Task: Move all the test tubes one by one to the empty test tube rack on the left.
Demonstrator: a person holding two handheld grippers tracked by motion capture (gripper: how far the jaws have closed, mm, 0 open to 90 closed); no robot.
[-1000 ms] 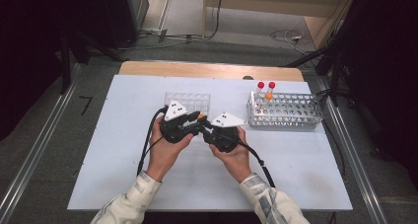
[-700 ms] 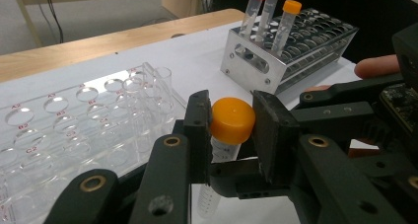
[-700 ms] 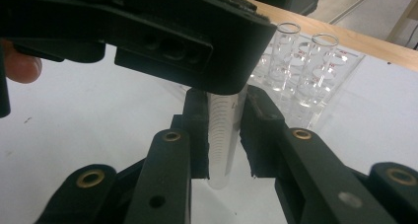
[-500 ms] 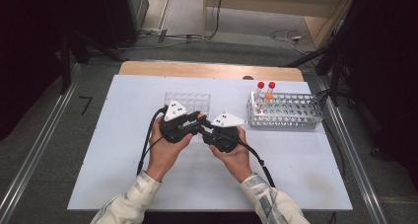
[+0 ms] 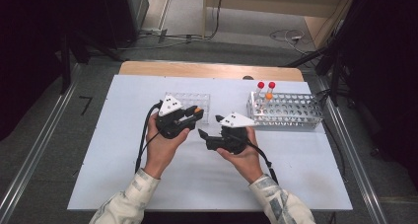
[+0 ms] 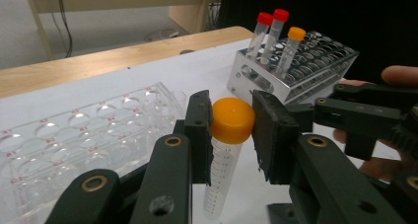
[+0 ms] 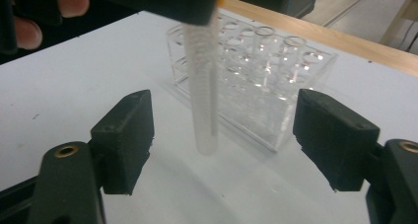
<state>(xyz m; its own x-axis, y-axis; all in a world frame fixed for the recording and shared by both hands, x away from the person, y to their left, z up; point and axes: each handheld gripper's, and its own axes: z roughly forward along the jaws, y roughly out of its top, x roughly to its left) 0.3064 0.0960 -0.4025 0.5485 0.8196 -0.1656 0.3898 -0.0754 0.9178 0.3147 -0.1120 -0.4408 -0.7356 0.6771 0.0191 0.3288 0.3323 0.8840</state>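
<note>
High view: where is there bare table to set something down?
Bare: the table left of the left gripper, and its near strip toward the right. Crowded: the middle, where the clear rack, both grippers and the metal rack sit close.

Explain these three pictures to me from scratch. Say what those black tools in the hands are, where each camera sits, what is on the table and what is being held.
A person sits at a white table and holds a hand-operated claw in each hand, with no robot arm involved. The high view looks down from above. The other two come from small cameras riding on the claws and looking along their black jaws.

The left claw grips a clear tube with an orange cap, pinching it at the cap so it hangs upright. The right claw has just opened its jaws, and the same tube hangs between them untouched.

A clear plastic rack with empty holes stands behind the left claw. To the right stands a metal rack holding two red-capped tubes and one orange-capped tube.
</note>
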